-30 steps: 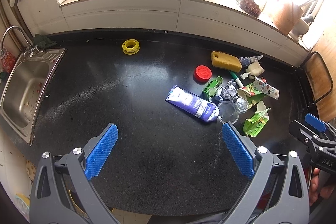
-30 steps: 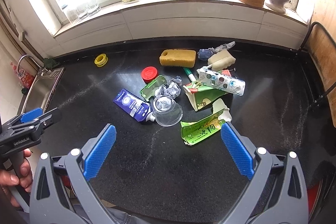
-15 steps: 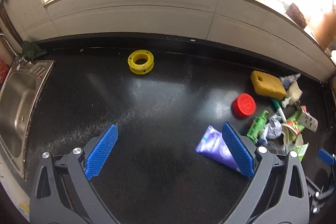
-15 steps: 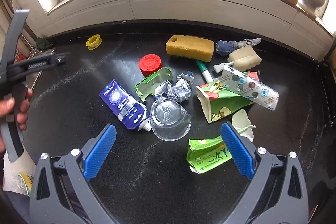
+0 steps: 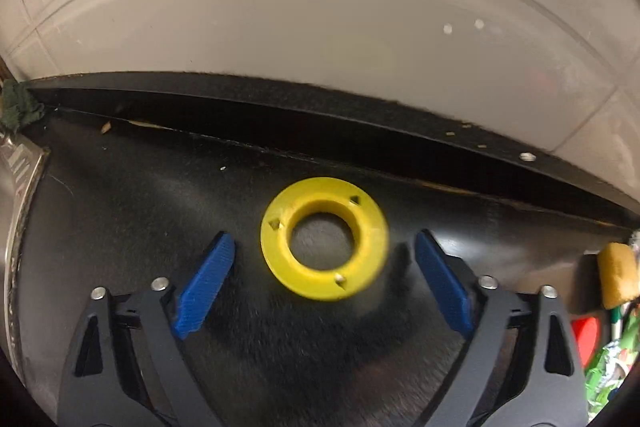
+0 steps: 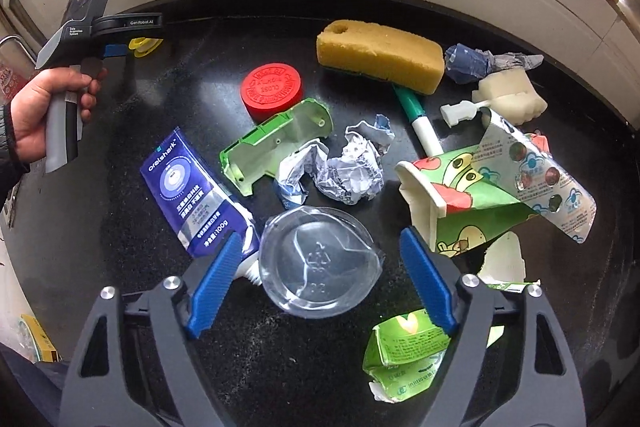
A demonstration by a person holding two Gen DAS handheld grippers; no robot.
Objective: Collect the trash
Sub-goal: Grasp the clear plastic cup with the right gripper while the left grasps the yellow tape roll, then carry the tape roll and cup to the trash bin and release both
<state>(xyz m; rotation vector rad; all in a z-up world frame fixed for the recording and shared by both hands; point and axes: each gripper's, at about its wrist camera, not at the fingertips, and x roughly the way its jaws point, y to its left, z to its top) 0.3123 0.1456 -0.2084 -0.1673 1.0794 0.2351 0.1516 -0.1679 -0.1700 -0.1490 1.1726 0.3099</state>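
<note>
A yellow plastic ring point(image 5: 304, 287) lies flat on the black counter point(image 5: 120, 207) near the back wall. My left gripper point(image 5: 324, 243) straddles it, jaws closing, pads clear of its rim. In the right wrist view a clear plastic cup point(image 6: 320, 275) lies between the closing jaws of my right gripper point(image 6: 320, 239), untouched. Around it lie a blue toothpaste tube point(image 6: 192, 187), a red lid point(image 6: 271, 89), a green plastic shell point(image 6: 280, 143), crumpled paper point(image 6: 348, 167), a flattened green paper cup point(image 6: 460, 187), a blister pack point(image 6: 548, 179) and a green carton point(image 6: 404, 351).
A yellow sponge point(image 6: 380, 55), a green-white pen point(image 6: 420, 123), a white foam piece point(image 6: 508, 95) and a blue wrapper point(image 6: 468, 61) lie behind the pile. A hand point(image 6: 48, 107) holds the left gripper. The sink's edge point(image 5: 16, 195) is at far left, below the white wall point(image 5: 320, 7).
The left gripper swung left and dropped towards the back wall, bringing the yellow ring between its jaws. The right gripper sank over the clear cup. Both pairs of jaws have narrowed.
</note>
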